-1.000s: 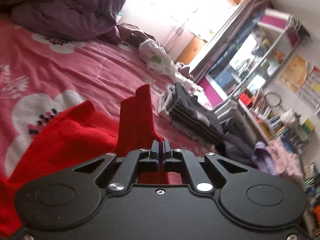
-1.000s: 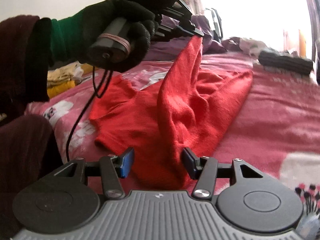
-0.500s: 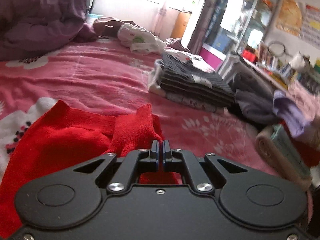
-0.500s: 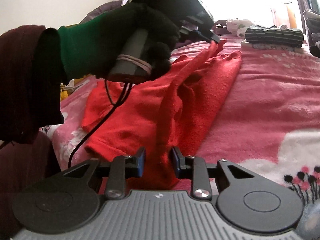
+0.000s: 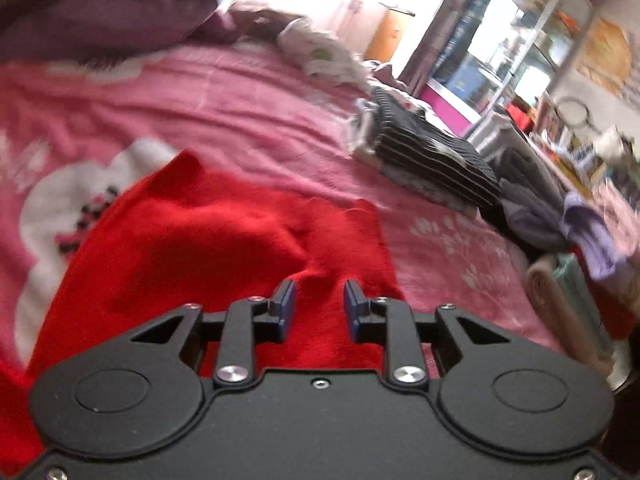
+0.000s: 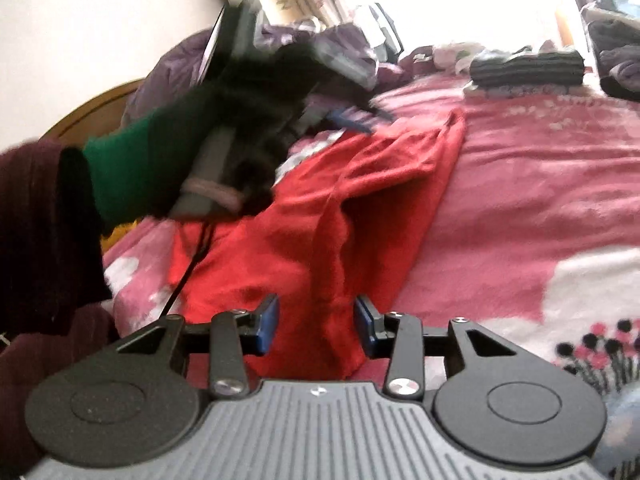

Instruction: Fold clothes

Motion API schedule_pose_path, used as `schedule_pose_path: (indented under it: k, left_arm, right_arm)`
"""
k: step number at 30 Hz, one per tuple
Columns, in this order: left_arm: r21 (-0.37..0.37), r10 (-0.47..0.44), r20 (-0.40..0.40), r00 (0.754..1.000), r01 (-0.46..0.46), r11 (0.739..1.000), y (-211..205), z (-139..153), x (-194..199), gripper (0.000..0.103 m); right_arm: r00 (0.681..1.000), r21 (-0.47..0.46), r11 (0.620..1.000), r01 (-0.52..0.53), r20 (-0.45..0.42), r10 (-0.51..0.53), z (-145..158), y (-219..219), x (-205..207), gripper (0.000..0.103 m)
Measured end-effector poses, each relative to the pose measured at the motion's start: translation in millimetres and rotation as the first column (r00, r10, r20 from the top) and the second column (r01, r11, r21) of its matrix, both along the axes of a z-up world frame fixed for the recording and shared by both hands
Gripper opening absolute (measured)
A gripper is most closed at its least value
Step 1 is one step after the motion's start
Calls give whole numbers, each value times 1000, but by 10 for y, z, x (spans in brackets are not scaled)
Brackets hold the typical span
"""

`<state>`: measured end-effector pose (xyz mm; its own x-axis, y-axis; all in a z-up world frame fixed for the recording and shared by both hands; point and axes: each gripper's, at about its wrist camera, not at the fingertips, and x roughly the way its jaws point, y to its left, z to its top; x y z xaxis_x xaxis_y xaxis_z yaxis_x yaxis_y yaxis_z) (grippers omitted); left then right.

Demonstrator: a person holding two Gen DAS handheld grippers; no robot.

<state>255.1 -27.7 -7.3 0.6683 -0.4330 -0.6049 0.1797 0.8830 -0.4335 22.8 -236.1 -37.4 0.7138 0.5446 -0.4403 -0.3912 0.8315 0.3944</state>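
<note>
Lowered from where it hung a second ago, the raised edge of the red garment (image 5: 224,232) now lies slumped on the pink bedspread (image 5: 224,96), and the left hand-held gripper (image 5: 316,304) has just been opening: its jaws, pinched shut on the cloth before, stand narrowly apart with red fabric between them but no pad pressing on it. The right hand-held gripper (image 6: 316,324) has also just been opening a little; its jaws stand moderately wide around a ridge of the same cloth at the near edge, and neither pad seems to clamp it. From the right wrist view, the gloved hand (image 6: 248,120) carrying the left tool hovers, blurred, above the garment's far left part. The garment sits in the near middle of the bed, folded over on itself with a long crease running away toward its far corner (image 6: 456,120). A stack of folded striped clothes (image 5: 432,160) rests well apart at the far right. The fold looks laid down but loose, so the step in hand is probably to release and tidy it. To do that well, both tools should lift clear without dragging the top layer, then the ridge near the right tool wants flattening outward so the edges line up before the next fold; snagging a pad on the knit could pull the layer open.
</note>
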Motion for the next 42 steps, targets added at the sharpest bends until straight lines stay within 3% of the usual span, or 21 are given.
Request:
schedule_pose_path:
  k: [4, 17, 18, 19, 22, 24, 28, 30, 32, 35, 36, 39, 42]
  left_arm:
    - [-32, -17, -33, 999, 16, 999, 4, -50, 122, 31]
    - [-9, -172, -51, 984, 171, 985, -123, -135, 590, 30]
    - [6, -188, -48, 981, 188, 982, -162, -141, 604, 22]
    - [21, -202, -44, 978, 203, 979, -197, -145, 615, 6]
    - [47, -208, -6, 978, 208, 977, -228, -110, 593, 4]
    - [38, -198, 37, 979, 197, 980, -204, -56, 559, 4]
    - [-4, -170, 68, 983, 170, 985, -101, -48, 575, 4]
    - [-27, -159, 70, 985, 161, 987, -51, -78, 577, 4]
    - [-44, -153, 69, 986, 156, 987, -14, -106, 573, 4]
    - [-81, -143, 78, 987, 149, 985, 25, -97, 537, 4]
    - [-104, -131, 84, 988, 140, 985, 71, -94, 512, 4]
    - [-168, -104, 106, 989, 121, 978, 216, -80, 435, 4]
    - [-200, -86, 121, 989, 109, 974, 359, -54, 368, 4]
  right_arm:
    - [999, 2, 999, 39, 34, -39, 14, -7, 16, 42]
    - [998, 32, 999, 39, 42, -41, -72, 8, 90, 41]
    - [998, 40, 998, 42, 34, -44, -87, 0, 102, 41]
    - [998, 49, 998, 45, 29, -47, -98, -11, 112, 41]
    - [999, 86, 995, 43, 1, -43, -139, -34, 131, 34]
    - [999, 111, 993, 33, -26, -30, -175, -48, 148, 21]
    - [998, 144, 989, 17, -70, -7, -240, -60, 181, 18]
    - [998, 108, 994, 5, -56, 1, -221, -22, 171, 17]
    - [1000, -40, 999, -19, 1, 19, -160, 130, 121, 18]
    - [994, -235, 971, -35, 89, 58, -92, 379, 4, 20]
    - [994, -239, 971, -23, 100, 49, -75, 382, -5, 23]
    - [993, -177, 984, 33, 119, -12, -23, 277, 5, 29]
    - [990, -51, 996, 78, 124, -71, 22, 128, 33, 29]
